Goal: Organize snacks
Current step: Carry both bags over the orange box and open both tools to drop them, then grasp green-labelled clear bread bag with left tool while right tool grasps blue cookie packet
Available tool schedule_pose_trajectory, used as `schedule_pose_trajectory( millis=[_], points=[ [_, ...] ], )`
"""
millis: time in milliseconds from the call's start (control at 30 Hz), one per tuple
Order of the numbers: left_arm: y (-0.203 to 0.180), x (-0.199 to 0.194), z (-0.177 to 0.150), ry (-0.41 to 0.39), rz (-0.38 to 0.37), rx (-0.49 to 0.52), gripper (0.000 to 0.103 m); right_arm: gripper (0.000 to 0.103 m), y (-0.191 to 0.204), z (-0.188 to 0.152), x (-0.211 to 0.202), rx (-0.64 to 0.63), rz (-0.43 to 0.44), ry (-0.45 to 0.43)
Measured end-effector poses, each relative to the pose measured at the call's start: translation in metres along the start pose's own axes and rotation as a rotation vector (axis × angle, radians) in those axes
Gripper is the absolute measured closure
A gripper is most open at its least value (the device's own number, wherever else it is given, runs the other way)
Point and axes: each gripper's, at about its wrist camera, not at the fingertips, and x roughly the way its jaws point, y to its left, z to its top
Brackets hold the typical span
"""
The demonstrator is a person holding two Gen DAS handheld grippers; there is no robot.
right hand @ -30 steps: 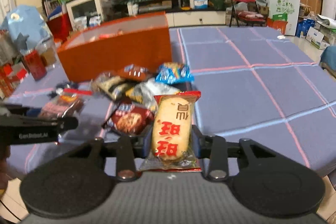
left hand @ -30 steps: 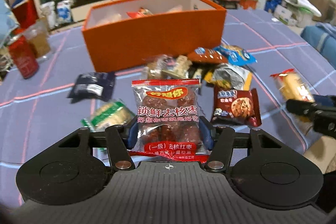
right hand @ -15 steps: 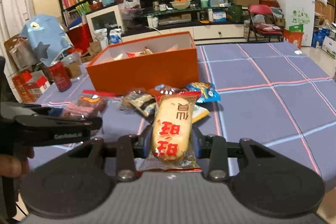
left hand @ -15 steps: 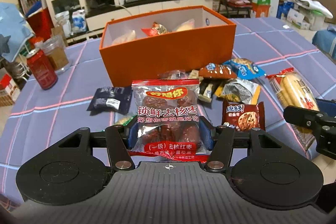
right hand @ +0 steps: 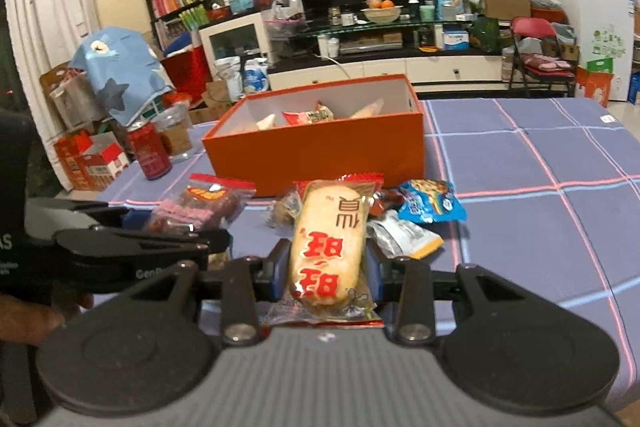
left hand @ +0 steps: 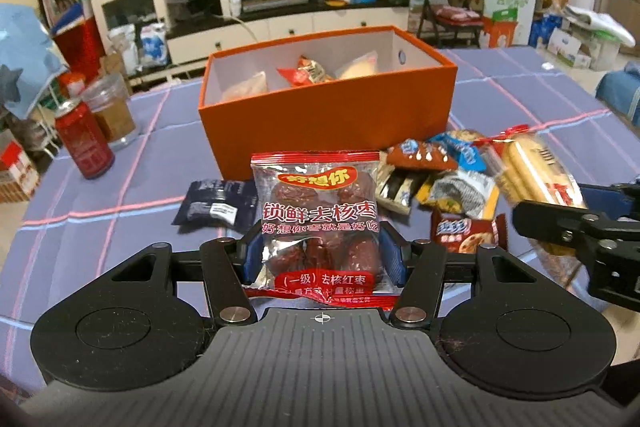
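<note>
My left gripper (left hand: 320, 255) is shut on a clear red-trimmed packet of dried red dates (left hand: 318, 215), held upright above the table. My right gripper (right hand: 326, 271) is shut on a rice cracker packet (right hand: 328, 247) with red characters. An open orange box (left hand: 328, 99) stands ahead of both, with a few snack packets inside. In front of it lies a pile of loose snacks (left hand: 436, 179), among them a blue packet (right hand: 430, 203) and a brown cookie packet (left hand: 466, 231). The right gripper with its cracker packet (left hand: 536, 171) shows at the right of the left wrist view.
A red can (left hand: 84, 143) and a clear jar (left hand: 112, 111) stand at the table's left. A dark blue packet (left hand: 216, 203) lies left of the pile. The table wears a purple checked cloth (right hand: 540, 187). A person's hand (right hand: 28, 315) shows at the left edge.
Both grippers have risen with their packets, so the box's inside now shows. The right gripper's view has tilted up and the box sits more central.
</note>
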Motion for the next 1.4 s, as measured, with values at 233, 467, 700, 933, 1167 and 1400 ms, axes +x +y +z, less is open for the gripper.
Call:
schedule_pose_trajectory(
  millis=[233,467,700,933,1167,1400],
  points=[
    [0.027,0.012,0.067,-0.088,-0.051,-0.111,0.067,0.064,-0.013,0.090,0.041,-0.055,0.003,-0.107],
    [0.037,0.089,0.162,-0.106,-0.015,-0.121,0.067,0.064,-0.024,0.181,0.126,-0.112,-0.046,-0.112],
    [0.056,0.144,0.177,-0.058,-0.017,-0.128,0.062,0.041,-0.034,0.189,0.181,-0.149,-0.092,-0.036],
    [0.099,0.059,0.116,-0.188,-0.024,-0.201,0.031,0.031,-0.047,0.135,0.088,-0.078,-0.042,-0.185],
    [0.135,0.003,0.031,-0.156,0.087,-0.347,0.030,0.028,-0.072,0.072,0.021,0.004,-0.120,-0.210],
    [0.131,0.011,-0.008,-0.096,0.042,-0.329,0.023,0.027,-0.100,0.048,0.061,-0.014,-0.136,-0.102]
  ],
)
